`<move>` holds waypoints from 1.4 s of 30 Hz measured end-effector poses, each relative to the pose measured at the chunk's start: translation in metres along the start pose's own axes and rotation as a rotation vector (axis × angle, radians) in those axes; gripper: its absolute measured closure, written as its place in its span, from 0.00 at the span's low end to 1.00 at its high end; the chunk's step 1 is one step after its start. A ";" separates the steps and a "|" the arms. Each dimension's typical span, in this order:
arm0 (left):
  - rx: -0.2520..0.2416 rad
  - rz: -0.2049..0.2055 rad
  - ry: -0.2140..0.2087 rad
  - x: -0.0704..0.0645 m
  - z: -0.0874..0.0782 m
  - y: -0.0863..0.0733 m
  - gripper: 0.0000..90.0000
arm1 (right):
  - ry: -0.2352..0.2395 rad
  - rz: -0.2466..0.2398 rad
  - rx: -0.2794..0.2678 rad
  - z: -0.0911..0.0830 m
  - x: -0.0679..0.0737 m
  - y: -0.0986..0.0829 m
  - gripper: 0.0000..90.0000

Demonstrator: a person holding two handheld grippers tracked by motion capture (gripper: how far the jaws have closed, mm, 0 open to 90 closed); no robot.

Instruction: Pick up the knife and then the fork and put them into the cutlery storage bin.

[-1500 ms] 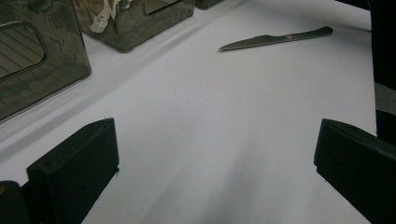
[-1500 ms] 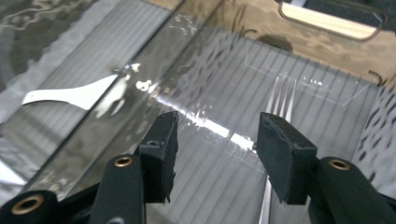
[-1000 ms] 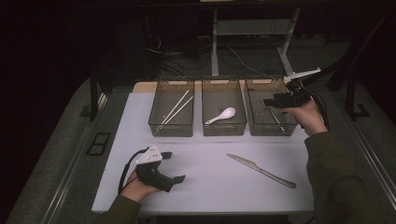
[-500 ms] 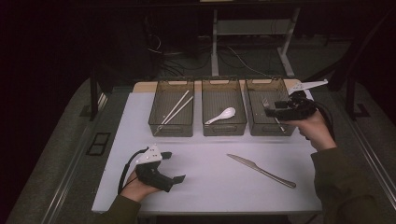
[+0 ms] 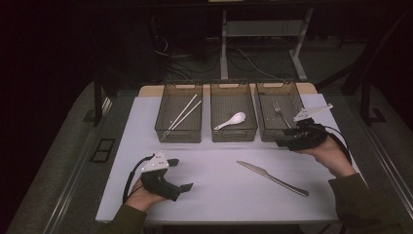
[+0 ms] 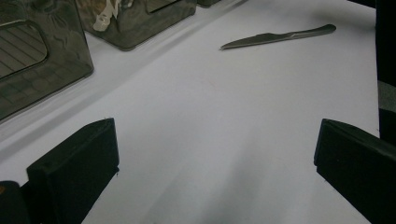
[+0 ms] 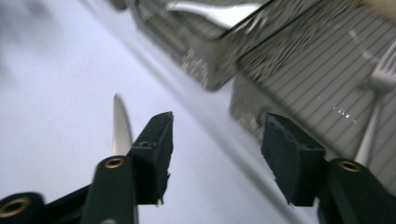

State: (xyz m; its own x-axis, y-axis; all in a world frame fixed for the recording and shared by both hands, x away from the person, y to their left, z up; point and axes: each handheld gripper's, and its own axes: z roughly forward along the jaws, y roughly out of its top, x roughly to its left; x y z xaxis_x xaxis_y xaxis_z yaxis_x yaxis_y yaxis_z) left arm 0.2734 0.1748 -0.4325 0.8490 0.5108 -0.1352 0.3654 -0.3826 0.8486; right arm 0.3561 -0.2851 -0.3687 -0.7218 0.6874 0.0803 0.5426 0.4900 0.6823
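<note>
High view showed the right gripper (image 5: 281, 142) low over the tabletop (image 5: 219, 190) near its right edge, just in front of the right-hand bin (image 5: 265, 112) that held a fork (image 5: 278, 111); its jaws stood apart and empty. A knife (image 5: 272, 178) lay flat on the tabletop toward the front right corner, apart from both grippers. Left gripper (image 5: 180, 174) rested near the front left corner, jaws wide apart, holding nothing. Chopsticks (image 5: 183, 113) lay in the left bin, a white spoon (image 5: 231, 120) in the middle one.
</note>
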 end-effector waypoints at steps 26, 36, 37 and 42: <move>-0.004 0.000 0.001 -0.001 0.000 0.000 0.00 | 0.108 -0.205 0.400 0.036 0.059 -0.033 0.75; -0.003 0.000 0.000 -0.001 0.000 -0.001 0.00 | 0.099 -0.233 0.487 0.046 0.060 -0.035 0.81; -0.003 0.000 0.000 -0.001 0.000 -0.001 0.00 | 0.098 -0.232 0.494 0.047 0.061 -0.035 0.82; 0.002 0.001 0.000 -0.001 0.000 0.000 0.00 | 0.087 -0.250 0.522 0.049 0.064 -0.032 0.84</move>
State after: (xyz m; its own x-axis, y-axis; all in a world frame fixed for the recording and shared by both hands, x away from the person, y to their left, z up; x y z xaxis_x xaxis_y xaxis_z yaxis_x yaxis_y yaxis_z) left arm 0.2726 0.1742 -0.4328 0.8492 0.5107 -0.1344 0.3656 -0.3849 0.8475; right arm 0.3134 -0.2308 -0.4211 -0.8756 0.4816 0.0373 0.4755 0.8458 0.2420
